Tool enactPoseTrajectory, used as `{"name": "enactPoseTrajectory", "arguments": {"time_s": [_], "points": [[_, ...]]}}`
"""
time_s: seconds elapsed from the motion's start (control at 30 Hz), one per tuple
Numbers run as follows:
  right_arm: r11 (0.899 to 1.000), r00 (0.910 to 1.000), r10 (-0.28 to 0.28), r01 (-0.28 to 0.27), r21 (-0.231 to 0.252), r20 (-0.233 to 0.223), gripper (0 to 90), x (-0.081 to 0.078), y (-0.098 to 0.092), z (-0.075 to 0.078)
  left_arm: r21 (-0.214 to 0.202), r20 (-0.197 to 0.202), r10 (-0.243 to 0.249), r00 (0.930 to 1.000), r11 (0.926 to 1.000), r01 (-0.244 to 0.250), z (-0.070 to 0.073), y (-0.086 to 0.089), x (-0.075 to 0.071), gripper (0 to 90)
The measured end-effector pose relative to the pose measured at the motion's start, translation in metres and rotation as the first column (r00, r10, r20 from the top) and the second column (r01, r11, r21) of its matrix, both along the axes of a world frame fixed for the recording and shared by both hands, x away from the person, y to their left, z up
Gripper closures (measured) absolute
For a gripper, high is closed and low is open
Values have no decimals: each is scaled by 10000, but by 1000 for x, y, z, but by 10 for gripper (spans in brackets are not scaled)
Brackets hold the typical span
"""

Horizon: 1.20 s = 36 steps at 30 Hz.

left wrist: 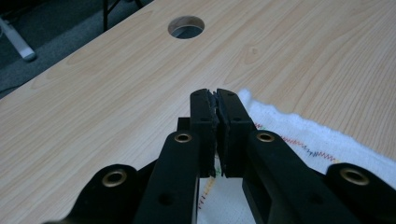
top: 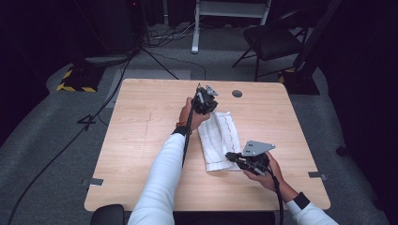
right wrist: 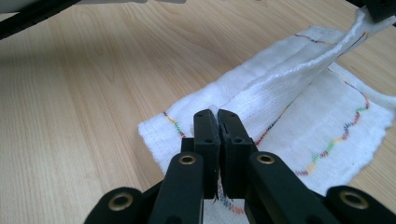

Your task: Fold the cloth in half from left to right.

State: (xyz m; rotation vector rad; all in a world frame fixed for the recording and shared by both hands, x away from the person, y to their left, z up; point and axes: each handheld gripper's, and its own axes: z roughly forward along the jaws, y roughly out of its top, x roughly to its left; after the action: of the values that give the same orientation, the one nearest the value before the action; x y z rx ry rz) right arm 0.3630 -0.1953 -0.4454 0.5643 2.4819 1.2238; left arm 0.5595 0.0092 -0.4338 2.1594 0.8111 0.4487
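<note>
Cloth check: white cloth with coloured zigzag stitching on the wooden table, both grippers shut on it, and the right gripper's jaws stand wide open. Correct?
Not quite. The right gripper is shut, not wide open: the right gripper view shows its jaws pressed together on the near edge of the white cloth. The rest holds: the left gripper is also shut on the cloth, which lies on the wooden table.

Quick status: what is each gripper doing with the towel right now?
Left gripper: closed on the white towel's far edge.
Right gripper: closed on the towel's near edge.
</note>
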Motion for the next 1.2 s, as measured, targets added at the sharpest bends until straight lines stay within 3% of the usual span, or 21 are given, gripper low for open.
{"name": "enactPoseTrajectory", "arguments": {"time_s": [0.43, 1.2], "points": [[9984, 9989, -462, 462, -335, 17, 875, -2, -18, -5, 396, -98, -233, 9997, 9989, 236, -10, -26, 5, 860], [9917, 9951, -776, 708, -1069, -607, 874, 4, -35, -25, 807, -149, -283, 9995, 9963, 294, -25, -57, 10, 893]]}}
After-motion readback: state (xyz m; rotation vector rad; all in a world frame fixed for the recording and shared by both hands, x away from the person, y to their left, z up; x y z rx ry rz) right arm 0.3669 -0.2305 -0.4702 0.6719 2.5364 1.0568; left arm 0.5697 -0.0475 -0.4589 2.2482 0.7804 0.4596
